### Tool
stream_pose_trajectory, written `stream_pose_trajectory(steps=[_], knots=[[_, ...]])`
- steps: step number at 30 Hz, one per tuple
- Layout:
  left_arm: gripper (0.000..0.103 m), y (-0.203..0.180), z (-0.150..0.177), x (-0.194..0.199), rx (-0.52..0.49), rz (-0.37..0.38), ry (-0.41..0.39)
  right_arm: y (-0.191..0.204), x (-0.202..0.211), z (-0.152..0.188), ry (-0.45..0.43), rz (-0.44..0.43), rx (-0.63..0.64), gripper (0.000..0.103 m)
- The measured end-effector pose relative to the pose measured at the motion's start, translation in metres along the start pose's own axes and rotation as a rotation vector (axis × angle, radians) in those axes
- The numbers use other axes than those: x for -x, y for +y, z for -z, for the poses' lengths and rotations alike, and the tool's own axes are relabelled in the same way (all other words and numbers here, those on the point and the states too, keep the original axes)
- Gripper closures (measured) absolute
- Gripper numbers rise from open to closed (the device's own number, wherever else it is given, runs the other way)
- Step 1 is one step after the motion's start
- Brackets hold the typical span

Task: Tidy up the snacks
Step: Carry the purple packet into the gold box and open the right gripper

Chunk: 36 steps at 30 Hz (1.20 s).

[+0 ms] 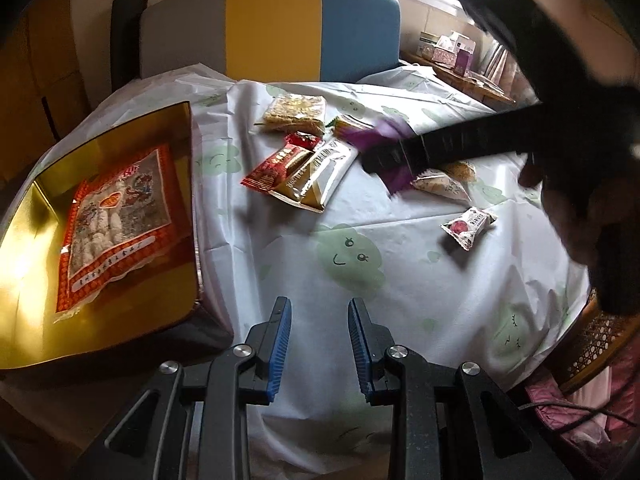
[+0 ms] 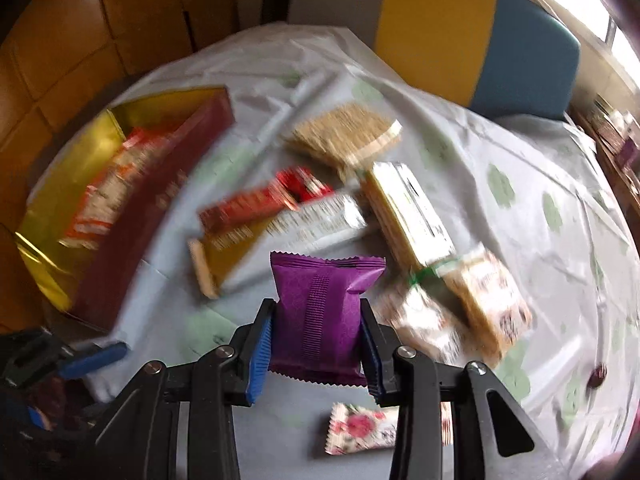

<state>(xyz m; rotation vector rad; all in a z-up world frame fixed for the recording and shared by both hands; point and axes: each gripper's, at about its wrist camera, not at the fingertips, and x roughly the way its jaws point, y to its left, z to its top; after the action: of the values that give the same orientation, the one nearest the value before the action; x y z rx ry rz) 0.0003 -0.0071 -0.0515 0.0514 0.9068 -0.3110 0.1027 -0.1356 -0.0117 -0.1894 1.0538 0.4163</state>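
One purple packet is sitting upright between the right gripper's blue pads, both pads pressing on its sides, so that claw is clenched on it. Its crimped top edge is pointing away from the camera and its bottom edge is hanging below the fingers, clear of the white tablecloth. Just beneath it a small pink-flowered packet is lying on the cloth. Beyond it, near the middle of the table, a red wrapper, a gold-and-silver packet and a clear pack of pale biscuits are lying loose, blurred in this view. Farther left a gold box is holding an orange-bordered bag. The left gripper is hovering over bare cloth beside that box, jaws parted, nothing between them.
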Motion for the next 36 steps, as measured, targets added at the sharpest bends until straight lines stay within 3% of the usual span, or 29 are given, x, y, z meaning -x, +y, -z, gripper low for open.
stream_pose_trajectory(steps=[7, 17, 19, 22, 23, 30, 36], knots=[[0.073, 0.006, 0.001, 0.002, 0.023, 0.0, -0.005, 0.038, 0.025, -0.049, -0.059, -0.16, 0.098, 0.064], [0.072, 0.017, 0.003, -0.003, 0.066, 0.01, 0.007, 0.104, 0.009, -0.098, -0.041, -0.259, 0.25, 0.063], [0.072, 0.021, 0.003, -0.004, 0.078, 0.008, 0.009, 0.115, 0.002, -0.109, -0.035, -0.293, 0.246, 0.059], [0.072, 0.024, 0.004, -0.005, 0.093, 0.012, 0.011, 0.122, -0.009, -0.122, -0.052, -0.313, 0.211, 0.037], [0.072, 0.024, 0.004, -0.006, 0.092, 0.01, 0.012, 0.123, -0.011, -0.125, -0.056, -0.319, 0.198, 0.03], [0.068, 0.021, 0.005, -0.009, 0.082, 0.006, 0.021, 0.105, 0.0, -0.12, -0.096, -0.289, 0.159, 0.03], [0.066, 0.018, 0.005, -0.009, 0.069, 0.003, 0.024, 0.055, 0.007, -0.086, -0.082, -0.212, 0.095, 0.03]])
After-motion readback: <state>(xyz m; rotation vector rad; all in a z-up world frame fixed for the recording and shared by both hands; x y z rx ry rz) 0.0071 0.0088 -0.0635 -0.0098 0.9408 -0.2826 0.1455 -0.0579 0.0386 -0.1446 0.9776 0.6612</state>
